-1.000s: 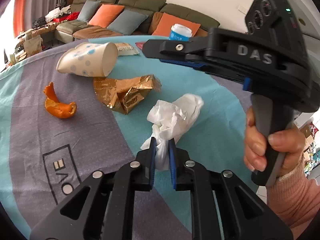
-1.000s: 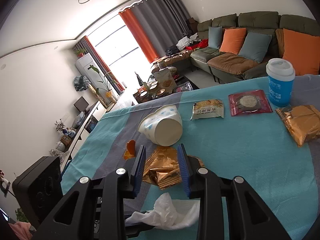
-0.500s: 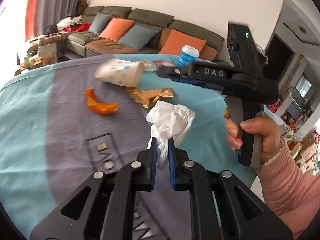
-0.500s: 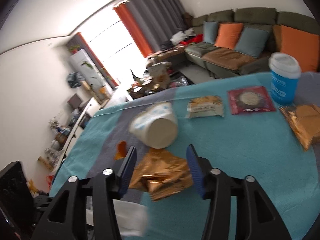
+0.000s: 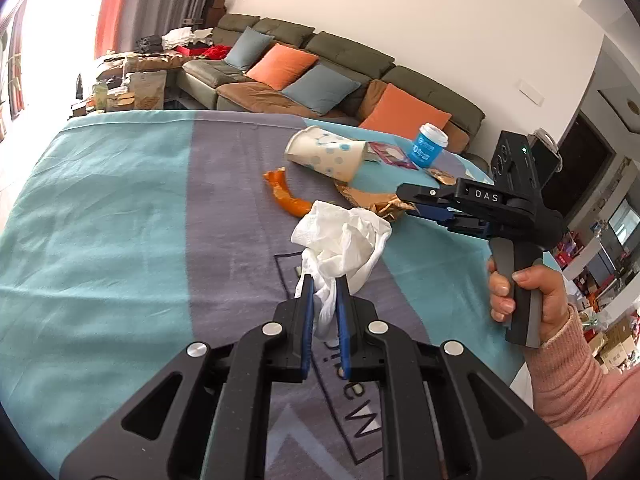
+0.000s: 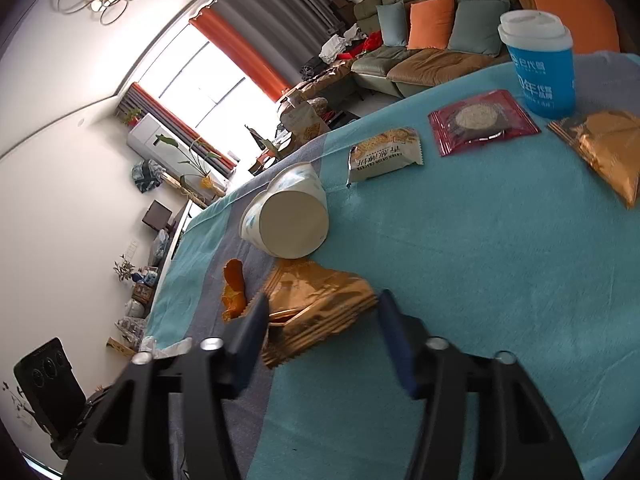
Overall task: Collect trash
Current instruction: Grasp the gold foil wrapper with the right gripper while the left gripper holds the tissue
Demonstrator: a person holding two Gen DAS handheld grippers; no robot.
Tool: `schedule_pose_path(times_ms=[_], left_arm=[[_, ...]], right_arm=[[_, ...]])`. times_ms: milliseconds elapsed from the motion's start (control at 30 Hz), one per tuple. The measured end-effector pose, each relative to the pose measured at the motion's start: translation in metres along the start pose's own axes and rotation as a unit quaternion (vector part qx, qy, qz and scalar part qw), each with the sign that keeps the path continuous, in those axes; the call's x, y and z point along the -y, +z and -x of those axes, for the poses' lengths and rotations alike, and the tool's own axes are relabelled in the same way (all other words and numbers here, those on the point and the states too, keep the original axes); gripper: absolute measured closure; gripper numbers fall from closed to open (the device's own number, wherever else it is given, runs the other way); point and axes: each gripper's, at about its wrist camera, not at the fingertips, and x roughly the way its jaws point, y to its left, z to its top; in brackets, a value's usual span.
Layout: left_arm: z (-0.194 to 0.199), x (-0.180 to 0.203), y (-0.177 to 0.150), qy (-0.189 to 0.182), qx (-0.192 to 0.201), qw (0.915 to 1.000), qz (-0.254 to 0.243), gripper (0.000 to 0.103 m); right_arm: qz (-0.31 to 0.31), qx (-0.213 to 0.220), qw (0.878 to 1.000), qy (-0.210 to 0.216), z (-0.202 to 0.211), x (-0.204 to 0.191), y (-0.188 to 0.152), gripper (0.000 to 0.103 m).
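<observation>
In the left wrist view, a crumpled white tissue [image 5: 344,236] is pinched between the blue pads of the left gripper [image 5: 323,292] and held clear above the teal and grey tablecloth [image 5: 120,216]. Beyond it, an orange peel [image 5: 287,197], a tipped paper cup with blue dots [image 5: 326,153] and a crumpled gold foil wrapper [image 5: 374,199] are seen lying close together. The right gripper [image 5: 420,200] is seen from the side, held by the right hand [image 5: 532,296], its tip reaching the gold wrapper.

In the right wrist view, the right gripper [image 6: 320,320] is spread wide, with the gold foil wrapper [image 6: 316,304] lying between its fingers and not yet clamped. The paper cup [image 6: 286,216] lies just beyond, the orange peel [image 6: 234,290] beside the wrapper. Further off, a cracker packet [image 6: 384,152], a red snack packet [image 6: 482,120], a lidded blue cup [image 6: 540,72] and a second gold wrapper [image 6: 604,148] are seen.

The step in hand is judged to be the pick-up of the gold wrapper while the tissue is carried. Next, the right fingers would need to be lowered around the wrapper and closed; the slippery, springy foil may slide out.
</observation>
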Motion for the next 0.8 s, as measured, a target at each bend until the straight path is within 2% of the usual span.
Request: schedule_pose_path(times_ms=[100,200,500,800], left_arm=[[0.0,-0.003,0.0,0.005,0.003,1.0,0.004,0.092],[0.0,-0.007,-0.001,0.008,0.006,0.9999,0.011,0.092],[0.014,-0.021,-0.009,0.022,0.018,0.9992,0.029,0.092],[0.038,-0.033,-0.017,0.044,0.038,0.9974,0.042,0.092]], right_arm=[[0.001,-0.001,1.0,0.006,0.003,-0.001,-0.003,0.059],[0.009,-0.001,1.0,0.009,0.005,-0.006,-0.006,0.069],[0.027,0.007,0.999,0.02,0.021,-0.021,-0.016,0.07],[0.061,0.01,0.997,0.049,0.036,-0.047,-0.029,0.07]])
